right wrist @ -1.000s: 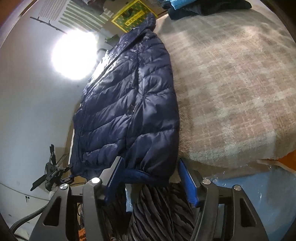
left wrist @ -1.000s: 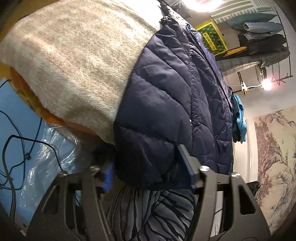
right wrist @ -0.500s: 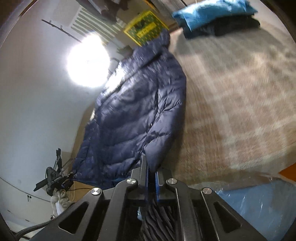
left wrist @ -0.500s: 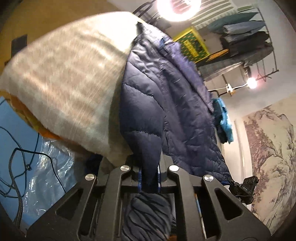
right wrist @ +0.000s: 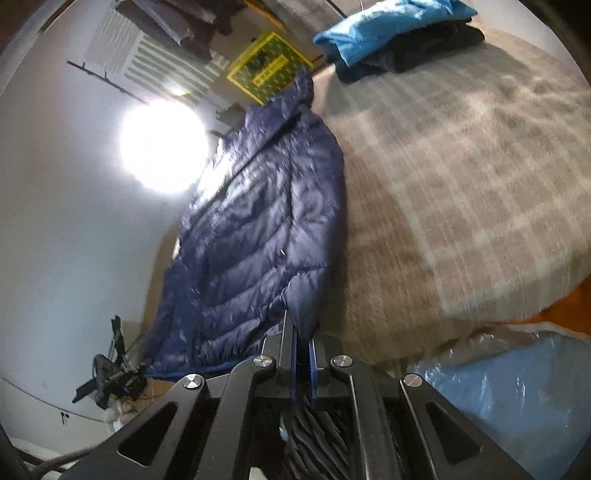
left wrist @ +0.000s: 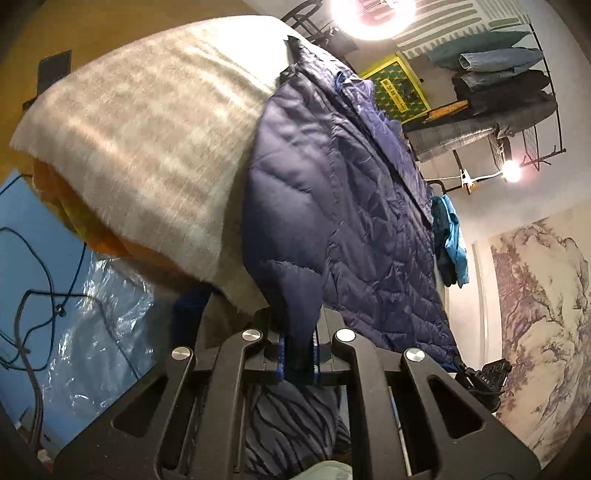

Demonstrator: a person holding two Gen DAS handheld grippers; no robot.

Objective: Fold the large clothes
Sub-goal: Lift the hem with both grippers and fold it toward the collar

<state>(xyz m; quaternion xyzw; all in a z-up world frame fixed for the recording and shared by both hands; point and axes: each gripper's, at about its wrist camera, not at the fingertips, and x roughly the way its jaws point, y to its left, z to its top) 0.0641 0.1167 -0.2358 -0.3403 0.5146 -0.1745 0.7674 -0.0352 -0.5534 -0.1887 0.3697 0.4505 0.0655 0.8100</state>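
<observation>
Left wrist view first: my left gripper (left wrist: 298, 350) has its black jaws clenched on a fold of the navy quilted puffer jacket (left wrist: 332, 221), the dark fabric pinched between the blue pads (left wrist: 281, 354) and drawn up into a narrow ridge that runs from the pads toward the jacket's body. Those jaws have just been closing, and the jacket's edge is what ended up between them. The jacket lies spread lengthwise on a grey-and-cream plaid blanket (left wrist: 147, 140) that covers the raised work surface, with its hood end far from me and its hem end near the gripper. Under the blanket's near edge I see an orange layer (left wrist: 110, 247), and below that a blue sheet under crinkled clear plastic (left wrist: 103, 325) with black cables (left wrist: 33, 295) lying across it. Beyond the jacket a folded bright blue garment (left wrist: 454, 240) rests on a darker one, and a metal rack with hanging clothes (left wrist: 509, 85) stands against the far wall. From the right wrist view, my right gripper (right wrist: 303, 354) is likewise clamped tight on the jacket (right wrist: 258, 229), a thin pleat of the navy fabric caught between its pads at another point on the near hem; its jaws have just been closing too. The blanket (right wrist: 461, 166) stretches away to the right of the jacket here, motion-blurred, with the folded blue garment (right wrist: 388, 26) at its far end.
</observation>
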